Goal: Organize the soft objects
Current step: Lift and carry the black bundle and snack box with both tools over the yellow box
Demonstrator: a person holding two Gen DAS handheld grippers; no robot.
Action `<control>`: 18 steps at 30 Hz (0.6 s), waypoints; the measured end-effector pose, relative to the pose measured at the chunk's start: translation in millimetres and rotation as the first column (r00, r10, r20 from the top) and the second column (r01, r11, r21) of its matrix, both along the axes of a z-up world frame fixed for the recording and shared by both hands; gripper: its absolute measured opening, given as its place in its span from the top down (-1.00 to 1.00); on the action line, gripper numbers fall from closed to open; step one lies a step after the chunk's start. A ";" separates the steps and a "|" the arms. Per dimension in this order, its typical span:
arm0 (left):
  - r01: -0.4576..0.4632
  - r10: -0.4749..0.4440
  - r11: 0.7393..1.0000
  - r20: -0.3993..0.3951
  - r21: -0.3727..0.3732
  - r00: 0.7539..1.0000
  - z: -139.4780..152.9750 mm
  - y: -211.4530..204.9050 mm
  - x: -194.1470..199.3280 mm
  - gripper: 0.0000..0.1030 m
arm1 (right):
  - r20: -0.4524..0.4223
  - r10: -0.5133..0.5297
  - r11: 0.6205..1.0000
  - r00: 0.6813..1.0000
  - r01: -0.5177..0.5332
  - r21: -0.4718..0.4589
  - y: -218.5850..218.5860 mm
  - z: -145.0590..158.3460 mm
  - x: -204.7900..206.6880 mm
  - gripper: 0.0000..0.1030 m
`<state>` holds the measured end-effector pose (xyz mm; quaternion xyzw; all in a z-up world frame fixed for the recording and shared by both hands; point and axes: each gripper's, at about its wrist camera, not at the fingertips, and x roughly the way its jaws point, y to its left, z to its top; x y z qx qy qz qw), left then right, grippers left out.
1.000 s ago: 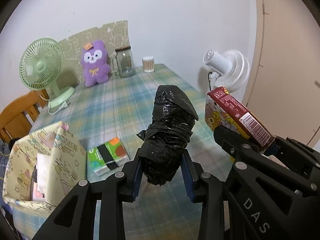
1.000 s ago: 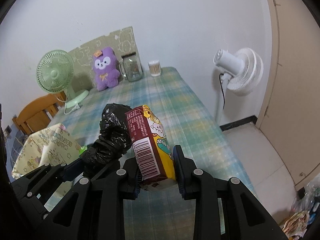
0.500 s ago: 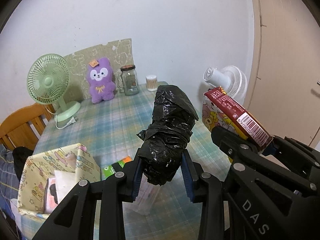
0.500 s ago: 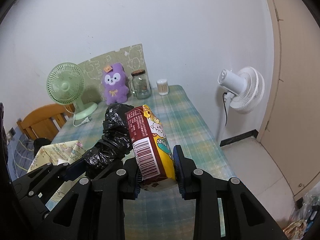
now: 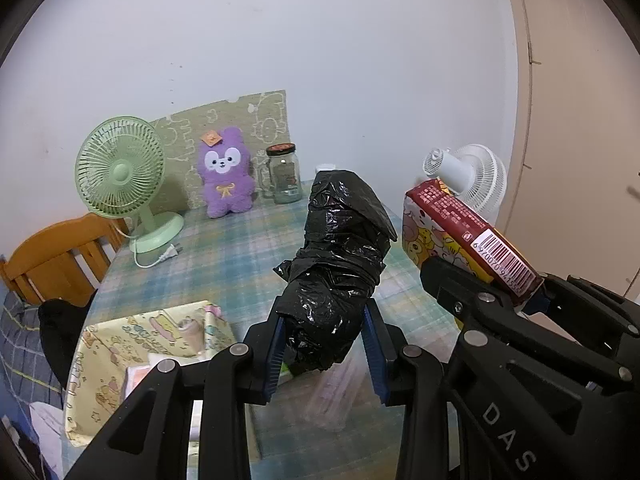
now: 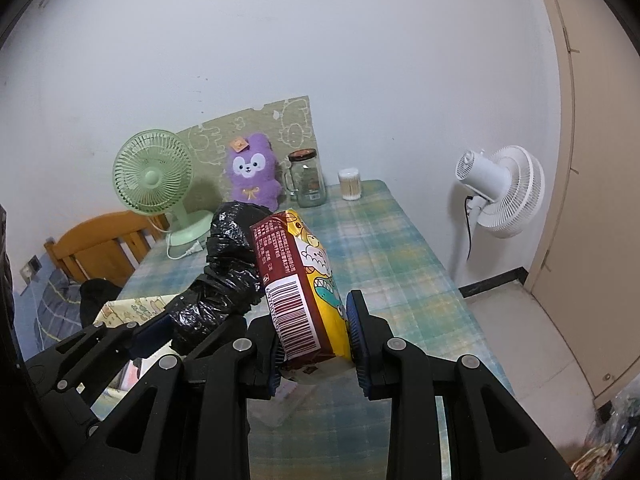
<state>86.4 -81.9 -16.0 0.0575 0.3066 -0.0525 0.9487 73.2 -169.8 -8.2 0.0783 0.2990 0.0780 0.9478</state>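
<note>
My left gripper [image 5: 326, 346] is shut on a roll of black plastic bags [image 5: 338, 264] and holds it upright, high above the table. My right gripper [image 6: 316, 346] is shut on a red and yellow cartoon tissue pack [image 6: 302, 286], also lifted. The two grippers are side by side; the pack shows in the left wrist view [image 5: 460, 232] and the black roll in the right wrist view [image 6: 224, 268]. A yellow patterned fabric box [image 5: 120, 356] with soft items inside sits below left on the plaid table [image 5: 240, 248].
A green desk fan [image 5: 120, 184], purple plush toy [image 5: 228, 176], glass jar [image 5: 284, 180] and cotton swab cup [image 6: 349, 184] stand at the table's far edge. A white standing fan [image 6: 500, 204] is right of the table. A wooden chair [image 5: 52, 256] is at left. A clear packet [image 5: 336, 392] lies below the grippers.
Both grippers have risen and pulled back with their loads; the table and fabric box now sit lower and farther in view. The green packet is now hidden behind the black roll.
</note>
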 end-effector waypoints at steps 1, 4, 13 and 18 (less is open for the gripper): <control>-0.004 0.004 1.000 0.003 0.001 1.000 0.8 3.1 -0.1 0.30 | 0.003 0.001 1.000 1.000 -0.001 0.000 3.2 1.0 0.1 0.38; -0.012 0.012 1.000 0.007 -0.001 1.000 3.1 12.9 -1.1 0.30 | 0.008 0.008 1.000 1.000 -0.008 -0.003 14.1 3.8 0.3 0.38; -0.032 0.032 0.999 0.021 -0.009 0.999 7.1 37.5 -3.9 0.30 | 0.011 0.032 0.999 0.999 -0.032 -0.021 40.7 7.9 2.3 0.38; -0.050 0.050 0.999 0.031 -0.011 0.998 9.0 52.0 -6.7 0.30 | 0.011 0.053 0.998 0.999 -0.053 -0.016 55.5 9.3 3.8 0.38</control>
